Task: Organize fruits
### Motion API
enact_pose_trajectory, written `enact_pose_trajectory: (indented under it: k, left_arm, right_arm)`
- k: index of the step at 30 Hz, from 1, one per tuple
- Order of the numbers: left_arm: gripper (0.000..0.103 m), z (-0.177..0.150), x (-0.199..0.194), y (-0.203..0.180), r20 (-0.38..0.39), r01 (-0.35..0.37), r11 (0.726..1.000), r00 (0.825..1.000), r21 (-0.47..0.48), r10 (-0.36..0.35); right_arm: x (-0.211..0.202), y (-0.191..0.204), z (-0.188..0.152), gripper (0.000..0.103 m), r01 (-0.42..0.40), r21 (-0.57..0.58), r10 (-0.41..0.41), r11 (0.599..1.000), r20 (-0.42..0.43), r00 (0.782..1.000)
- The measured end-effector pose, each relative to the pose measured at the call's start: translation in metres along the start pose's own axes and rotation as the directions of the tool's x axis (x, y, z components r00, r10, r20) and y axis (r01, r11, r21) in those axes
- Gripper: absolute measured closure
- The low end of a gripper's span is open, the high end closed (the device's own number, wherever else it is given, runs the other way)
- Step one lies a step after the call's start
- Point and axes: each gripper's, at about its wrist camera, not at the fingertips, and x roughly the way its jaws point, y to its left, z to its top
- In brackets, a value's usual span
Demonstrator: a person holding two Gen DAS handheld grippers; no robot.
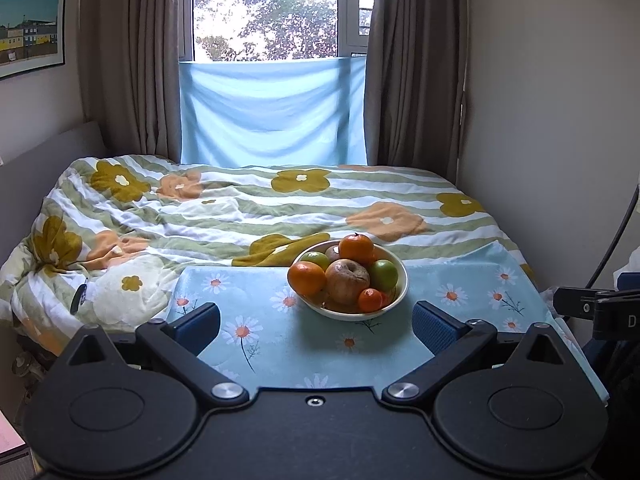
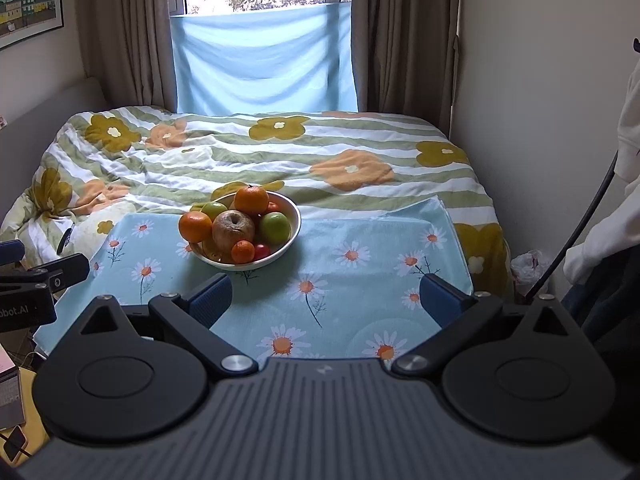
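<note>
Nearest the cameras, the left gripper and right gripper stand wide and empty above the daisy cloth, apparently poised to reach. Beyond, unobstructed, the white bowl heaps oranges, green apples and a brown apple; behind lies the flowered quilt.

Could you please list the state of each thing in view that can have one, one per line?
Left gripper: open, empty.
Right gripper: open, empty.
Bowl: upright on the daisy cloth, heaped with fruit.
Brown apple: wrinkled, in the bowl.
Curtains: drawn apart.
Blue sheet: hung across the lower window.
</note>
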Motion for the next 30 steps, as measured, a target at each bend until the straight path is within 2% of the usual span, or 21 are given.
enact_pose_trajectory:
  k: [30]
  left_arm:
    - [0.000, 0.0027, -0.0021, 0.0040, 0.008, -0.008, 1.000, 1.000, 0.000, 0.008]
  right_arm:
    - [-0.0020, 0.0068, 0.0044, 0.000, -0.001, 0.007, 0.001, 1.000, 0.000, 1.000]
